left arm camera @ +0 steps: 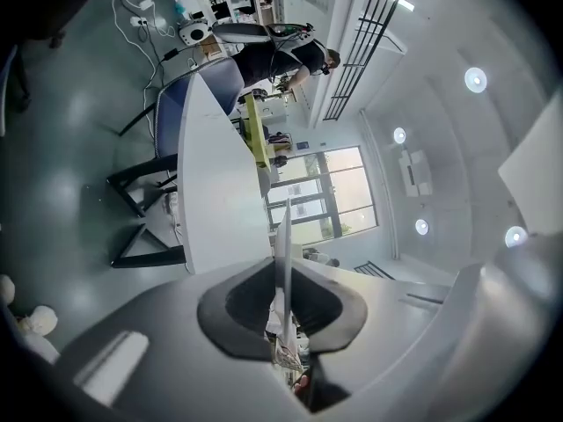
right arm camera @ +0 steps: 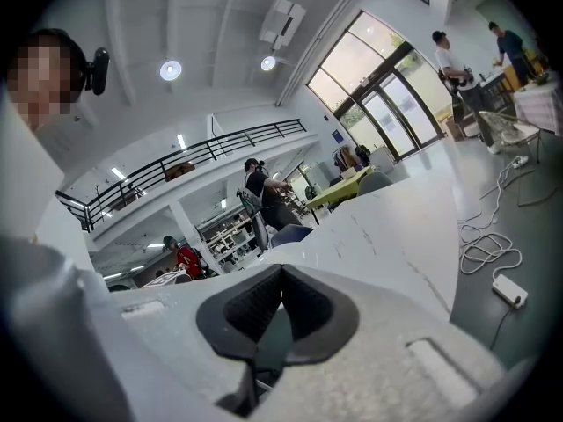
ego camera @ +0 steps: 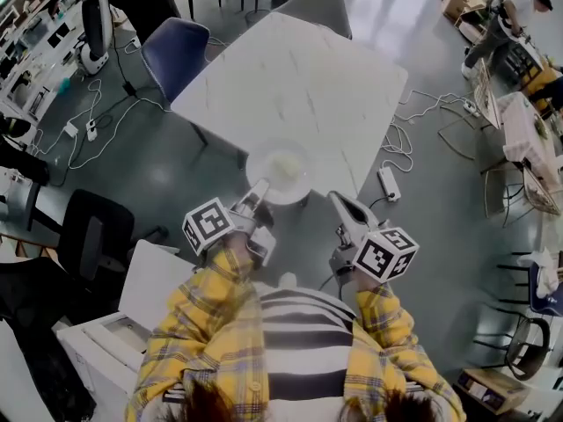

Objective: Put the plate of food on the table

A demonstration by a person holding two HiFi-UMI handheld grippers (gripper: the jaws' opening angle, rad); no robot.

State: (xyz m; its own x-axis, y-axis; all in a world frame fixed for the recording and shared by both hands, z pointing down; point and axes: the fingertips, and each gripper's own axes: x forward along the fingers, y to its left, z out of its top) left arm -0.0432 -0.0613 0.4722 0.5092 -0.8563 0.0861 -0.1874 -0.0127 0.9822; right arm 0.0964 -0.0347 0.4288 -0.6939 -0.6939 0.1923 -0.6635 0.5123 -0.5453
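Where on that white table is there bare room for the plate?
Nearly the whole white table is bare, from the blue chair and grey chair at its far sides to the near corner. Only the near edge is crowded, where the left claw holds the plate.

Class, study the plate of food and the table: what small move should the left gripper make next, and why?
Probably carry the plate a little further in over the table before lowering it. The left gripper is shut on the plate's near rim, and the plate is only at the table's near edge, part of it seemingly past that edge.
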